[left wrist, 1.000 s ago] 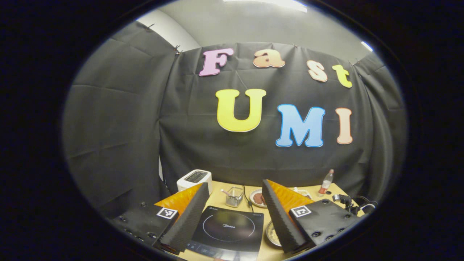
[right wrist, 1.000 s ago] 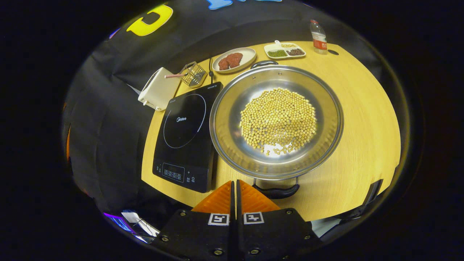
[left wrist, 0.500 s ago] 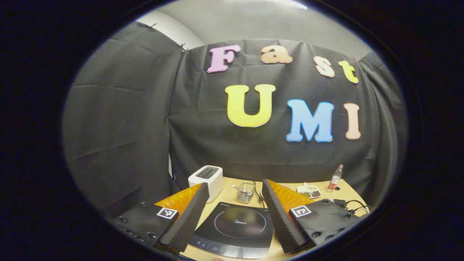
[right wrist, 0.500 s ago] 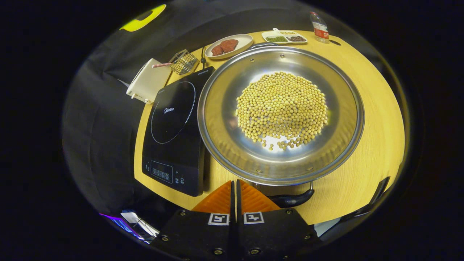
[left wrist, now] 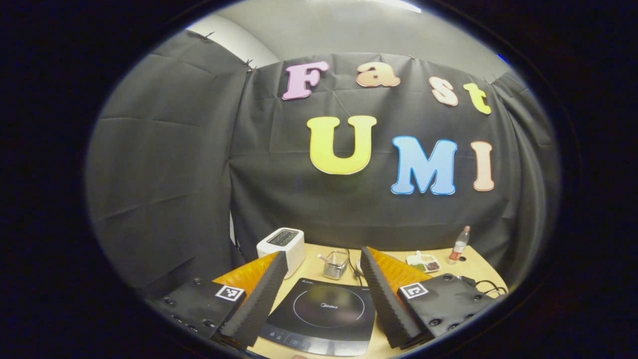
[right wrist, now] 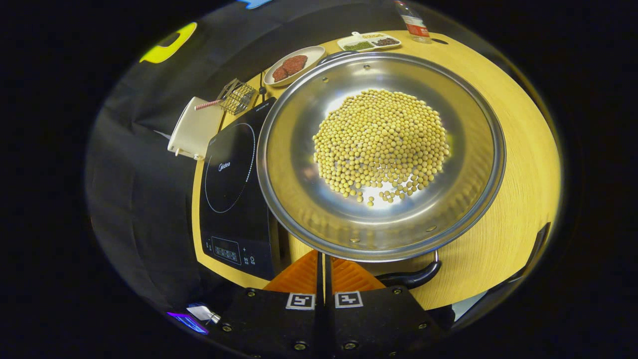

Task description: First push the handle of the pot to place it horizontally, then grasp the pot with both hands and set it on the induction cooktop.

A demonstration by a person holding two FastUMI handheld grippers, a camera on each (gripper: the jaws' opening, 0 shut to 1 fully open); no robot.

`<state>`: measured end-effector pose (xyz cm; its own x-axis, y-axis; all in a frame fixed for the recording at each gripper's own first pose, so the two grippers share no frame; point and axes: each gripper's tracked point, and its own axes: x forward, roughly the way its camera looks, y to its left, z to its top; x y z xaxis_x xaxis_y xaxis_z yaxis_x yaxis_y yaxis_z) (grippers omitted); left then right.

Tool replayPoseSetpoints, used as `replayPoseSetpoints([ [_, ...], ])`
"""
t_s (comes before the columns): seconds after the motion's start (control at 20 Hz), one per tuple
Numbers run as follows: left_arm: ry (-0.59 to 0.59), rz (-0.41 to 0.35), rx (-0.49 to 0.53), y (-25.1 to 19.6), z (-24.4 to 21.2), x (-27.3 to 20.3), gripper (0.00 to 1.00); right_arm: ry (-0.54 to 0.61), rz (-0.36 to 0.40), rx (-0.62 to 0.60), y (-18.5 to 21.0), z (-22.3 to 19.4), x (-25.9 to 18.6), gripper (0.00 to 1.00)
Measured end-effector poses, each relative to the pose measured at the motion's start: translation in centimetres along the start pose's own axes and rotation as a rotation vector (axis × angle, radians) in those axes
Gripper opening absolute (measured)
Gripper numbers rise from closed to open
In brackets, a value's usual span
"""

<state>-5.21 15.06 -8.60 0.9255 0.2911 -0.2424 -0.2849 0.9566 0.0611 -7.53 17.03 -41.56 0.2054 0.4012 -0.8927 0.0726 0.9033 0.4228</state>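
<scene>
A wide steel pot point(right wrist: 299, 199) holding soybeans point(right wrist: 381, 142) sits on the wooden table point(right wrist: 518, 169), right of the black induction cooktop point(right wrist: 232, 184). Its near black handle point(right wrist: 411, 278) points toward me and its far handle point(right wrist: 335, 55) points away. My right gripper point(right wrist: 322, 259) is shut with nothing between its fingers. Its tips lie at the pot's near rim, just left of the near handle. In the left gripper view, my left gripper point(left wrist: 324, 255) hangs open above the cooktop point(left wrist: 324, 316), which shows between its fingers.
Behind the cooktop stand a white toaster point(right wrist: 193, 130) and a wire basket point(right wrist: 237, 96). A plate of meat point(right wrist: 293, 65), a divided dish point(right wrist: 370, 43) and a bottle point(right wrist: 411, 23) line the far edge. A cable point(left wrist: 486, 286) lies at the table's right.
My right gripper has moved in toward the pot's near rim, so the pot looms larger. The left gripper view has swung slightly left, and the pot's rim has slipped out of it.
</scene>
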Motion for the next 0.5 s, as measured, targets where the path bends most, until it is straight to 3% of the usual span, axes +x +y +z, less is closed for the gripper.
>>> replayPoseSetpoints([
  [0.15, -0.003, -0.021, -0.005, -0.5, 0.1, 0.1, 1.00, -0.013, -0.007, 0.031, -0.9, 0.0, -0.4, 0.00],
  [0.2, -0.004, -0.030, -0.007, -0.8, 0.2, 0.3, 0.94, -0.019, -0.012, 0.036, -1.2, 0.0, -0.6, 0.00],
  [0.5, 0.018, -0.113, -0.003, -2.4, -0.8, 1.4, 0.95, -0.053, -0.028, 0.117, -2.7, -0.1, -1.2, 0.00],
])
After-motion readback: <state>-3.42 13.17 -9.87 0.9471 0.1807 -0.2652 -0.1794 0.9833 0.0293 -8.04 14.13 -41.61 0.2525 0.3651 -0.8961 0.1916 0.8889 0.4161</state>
